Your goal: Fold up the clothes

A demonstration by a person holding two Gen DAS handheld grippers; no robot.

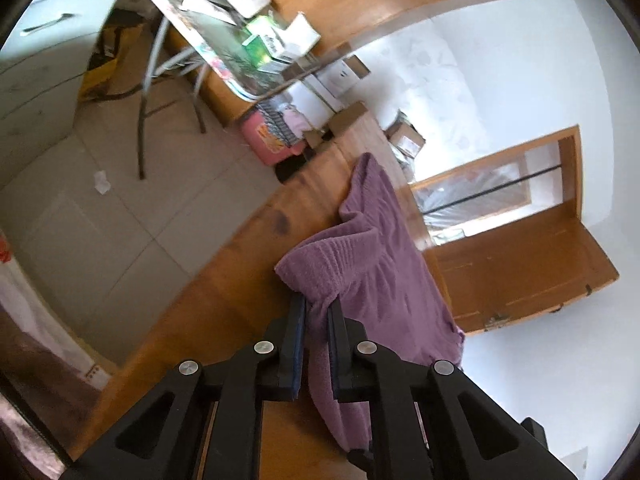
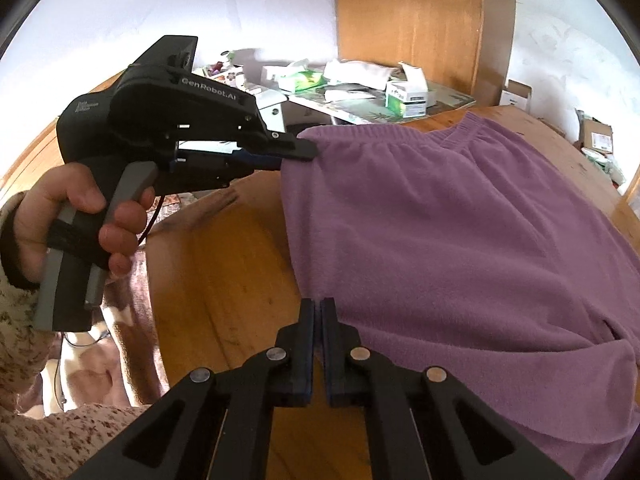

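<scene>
A purple fleece garment (image 1: 380, 264) with an elastic waistband lies across the wooden table (image 1: 240, 264). In the left wrist view my left gripper (image 1: 318, 306) is shut on a bunched fold of its waistband corner, and cloth hangs down between the fingers. The right wrist view shows the same garment (image 2: 460, 220) spread over the table (image 2: 224, 260). There the left gripper (image 2: 298, 154), held by a hand (image 2: 80, 208), pinches the far left corner. My right gripper (image 2: 318, 304) is shut on the garment's near left edge, fingertips almost together.
A cluttered side table (image 2: 360, 96) with tissue packs and boxes stands behind, beside a wooden wardrobe (image 2: 412, 20). Cardboard boxes (image 1: 408, 140) and a pink container (image 1: 268, 140) sit on the floor past the table's end. A patterned sleeve (image 2: 24, 340) is at lower left.
</scene>
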